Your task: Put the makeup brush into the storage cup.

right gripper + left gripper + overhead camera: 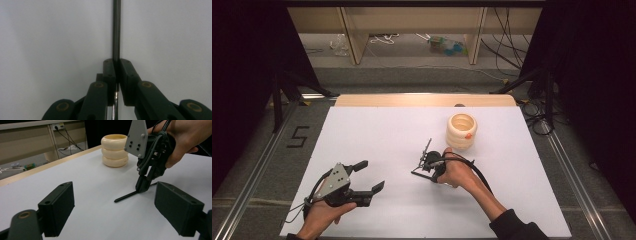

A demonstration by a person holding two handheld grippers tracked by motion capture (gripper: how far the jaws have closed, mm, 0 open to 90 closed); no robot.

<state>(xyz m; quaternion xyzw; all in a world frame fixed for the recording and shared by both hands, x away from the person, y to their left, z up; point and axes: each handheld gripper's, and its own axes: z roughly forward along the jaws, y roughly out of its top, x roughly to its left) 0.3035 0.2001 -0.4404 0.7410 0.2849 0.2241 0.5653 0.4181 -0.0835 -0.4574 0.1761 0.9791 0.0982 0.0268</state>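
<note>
the right tool (pixel 143 185) is clamped on a thin black rod (pixel 116 30) lying on the white counter (pixel 377 130); the left tool (pixel 368 176) hangs open, well apart. gripped near one end, the rod could pivot or slip when lifted toward the cream ringed holder (pixel 461 131).

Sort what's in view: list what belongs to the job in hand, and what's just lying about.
In the job:
right gripper, shut on the thin black rod
cream ringed holder
left gripper, open, waiting

Lying about:
cables and a bottle on the floor beyond the table

The thin black rod (pixel 116 27) runs off the right gripper view's top edge.
</note>
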